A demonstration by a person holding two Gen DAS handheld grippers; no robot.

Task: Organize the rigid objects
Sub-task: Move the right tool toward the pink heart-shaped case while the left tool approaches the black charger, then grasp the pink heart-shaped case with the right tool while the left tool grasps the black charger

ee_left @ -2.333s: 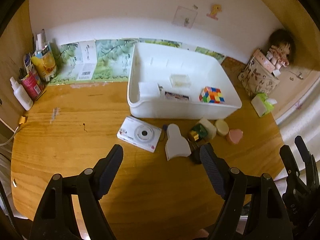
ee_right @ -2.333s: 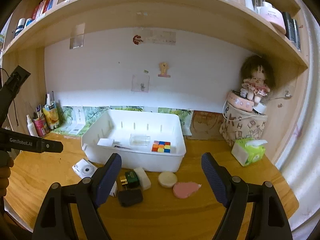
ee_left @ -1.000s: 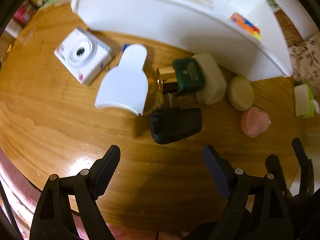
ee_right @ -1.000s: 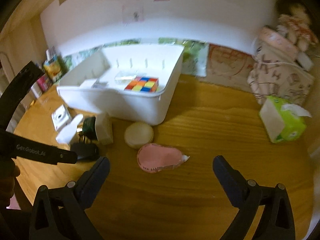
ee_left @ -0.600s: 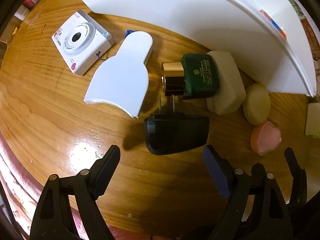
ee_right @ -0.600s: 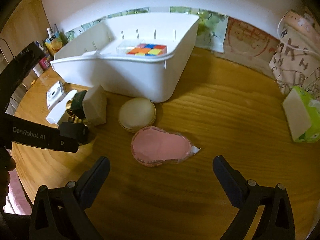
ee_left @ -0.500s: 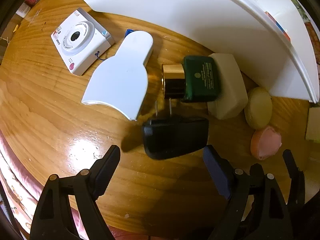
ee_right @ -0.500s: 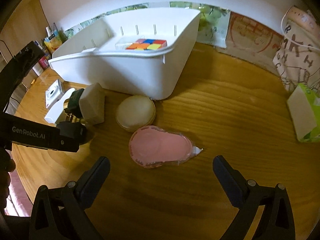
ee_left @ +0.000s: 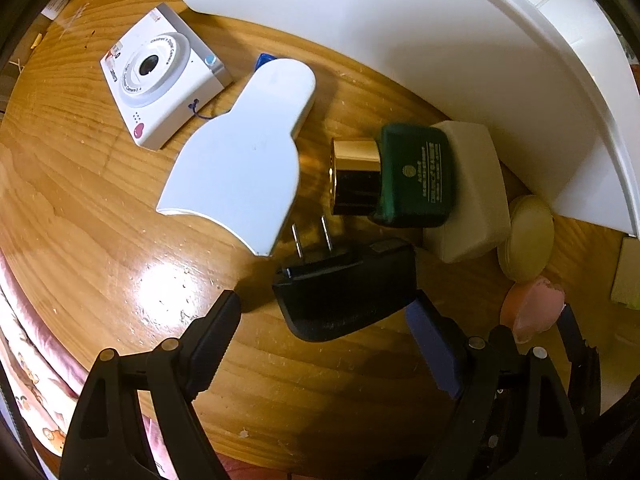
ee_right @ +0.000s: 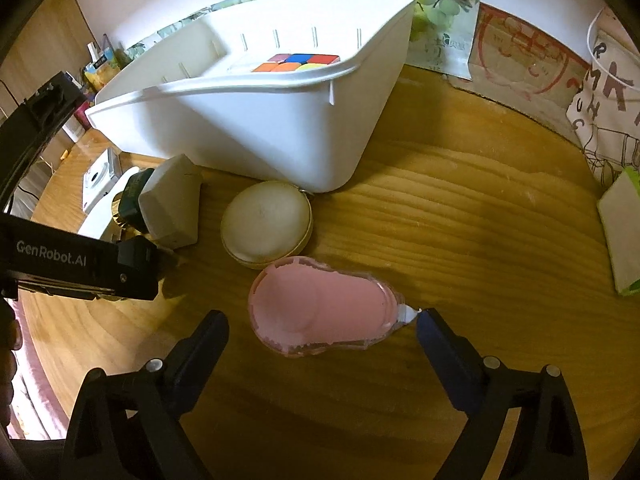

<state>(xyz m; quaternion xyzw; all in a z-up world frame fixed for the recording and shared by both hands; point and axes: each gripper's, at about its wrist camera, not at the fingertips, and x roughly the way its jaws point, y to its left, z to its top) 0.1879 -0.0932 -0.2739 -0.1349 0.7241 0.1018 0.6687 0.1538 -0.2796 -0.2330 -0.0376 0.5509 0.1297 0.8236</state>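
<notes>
My left gripper (ee_left: 324, 332) is open, its jaws on either side of a black plug adapter (ee_left: 348, 292) lying on the wooden desk, prongs pointing away. Beyond it lie a white flat bottle-shaped piece (ee_left: 244, 160), a white toy camera (ee_left: 160, 76), a green bottle with a gold cap (ee_left: 400, 176), a cream block (ee_left: 472, 204) and a round cream case (ee_left: 526, 232). My right gripper (ee_right: 320, 336) is open around a pink correction-tape dispenser (ee_right: 324, 316). The white bin (ee_right: 260, 128) behind holds a colour cube (ee_right: 300, 60).
The round cream case (ee_right: 266, 224) and cream block (ee_right: 172, 204) lie just past the pink dispenser. A green tissue pack (ee_right: 620, 232) and a printed bag (ee_right: 608, 92) stand at the right. The left gripper's body (ee_right: 72, 264) crosses the right wrist view at the left.
Both grippers have moved down and forward: the left one now straddles the black plug adapter, the right one now straddles the pink dispenser. No object has moved.
</notes>
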